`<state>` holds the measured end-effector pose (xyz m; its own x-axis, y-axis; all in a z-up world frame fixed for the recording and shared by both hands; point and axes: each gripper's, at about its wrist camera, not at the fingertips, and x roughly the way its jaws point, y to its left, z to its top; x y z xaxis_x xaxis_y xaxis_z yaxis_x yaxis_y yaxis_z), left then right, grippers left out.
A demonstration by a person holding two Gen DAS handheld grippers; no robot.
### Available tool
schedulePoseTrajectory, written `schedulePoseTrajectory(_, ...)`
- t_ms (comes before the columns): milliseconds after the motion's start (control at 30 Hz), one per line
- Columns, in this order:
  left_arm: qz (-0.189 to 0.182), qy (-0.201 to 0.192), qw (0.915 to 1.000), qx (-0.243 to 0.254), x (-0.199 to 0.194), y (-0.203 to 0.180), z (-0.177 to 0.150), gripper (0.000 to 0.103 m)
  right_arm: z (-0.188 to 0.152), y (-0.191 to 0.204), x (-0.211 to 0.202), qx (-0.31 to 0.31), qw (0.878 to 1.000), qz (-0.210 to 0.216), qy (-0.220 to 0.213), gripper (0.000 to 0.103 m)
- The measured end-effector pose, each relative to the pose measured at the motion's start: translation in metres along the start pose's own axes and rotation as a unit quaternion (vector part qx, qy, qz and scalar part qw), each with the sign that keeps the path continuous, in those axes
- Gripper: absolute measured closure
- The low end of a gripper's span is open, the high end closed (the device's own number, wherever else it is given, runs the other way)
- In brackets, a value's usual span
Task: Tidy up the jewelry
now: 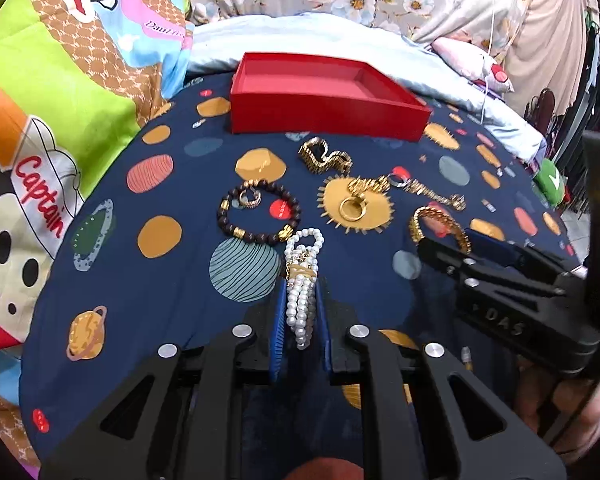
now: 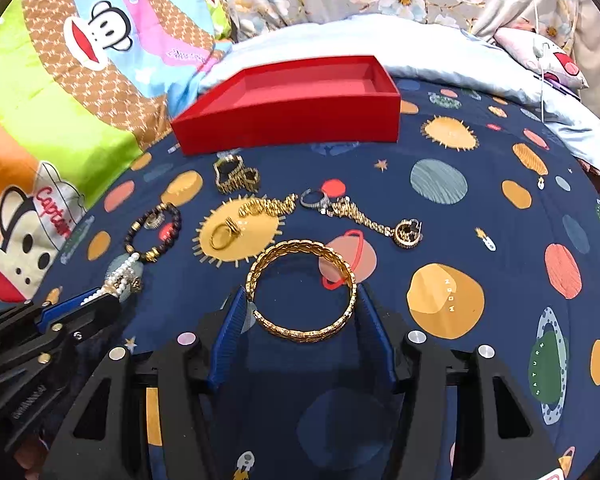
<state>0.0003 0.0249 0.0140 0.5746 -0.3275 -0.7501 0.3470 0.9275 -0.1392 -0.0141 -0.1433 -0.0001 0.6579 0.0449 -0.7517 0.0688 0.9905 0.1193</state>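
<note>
**Both Grippers on Bracelets, Red Tray Empty**

A navy bedspread printed with planets and suns covered the bed, with cartoon-monkey bedding at the left and floral fabric behind. At its far side sat an open red tray, nothing visible inside it.

The left gripper had its blue pads drawn nearly together on a white pearl bracelet, the strands pinched between them and the looped end reaching forward toward a dark beaded bracelet. A small ring lay inside that beaded loop.

The right gripper stood about half open around a wide gold bangle, a blue pad at each side of it; whether they pressed on it could not be told.

Between grippers and tray lay a gold ring on a yellow sun print, a folded gold watch-style band, a gold chain, and a silver ring beside a longer chain.
</note>
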Motion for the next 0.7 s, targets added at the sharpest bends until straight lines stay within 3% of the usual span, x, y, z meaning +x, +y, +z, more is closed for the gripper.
schedulePoseTrajectory(267, 0.002, -0.040, 0.9992, 0.001, -0.029, -0.003, 0.035, 0.089, 0.019, -0.008, -0.019, 0.010, 1.000, 0.021, -0.012, 0.048)
schedulePoseTrajectory(433, 0.002, -0.077, 0.9970, 0.009, -0.034, -0.006, 0.082, 0.091, 0.072, -0.017, -0.028, 0.003, 0.998, 0.024, -0.052, 0.048)
schedulePoseTrajectory(600, -0.002, -0.112, 0.9935, 0.016, -0.022, -0.006, 0.142, 0.091, 0.129, -0.030, -0.011, 0.006, 0.997, 0.032, -0.072, 0.048)
schedulePoseTrajectory(700, 0.011, -0.117, 0.9928, 0.024, -0.007, -0.004, 0.170, 0.097, 0.156, -0.035, 0.002, 0.003, 0.997, 0.019, -0.077, 0.048)
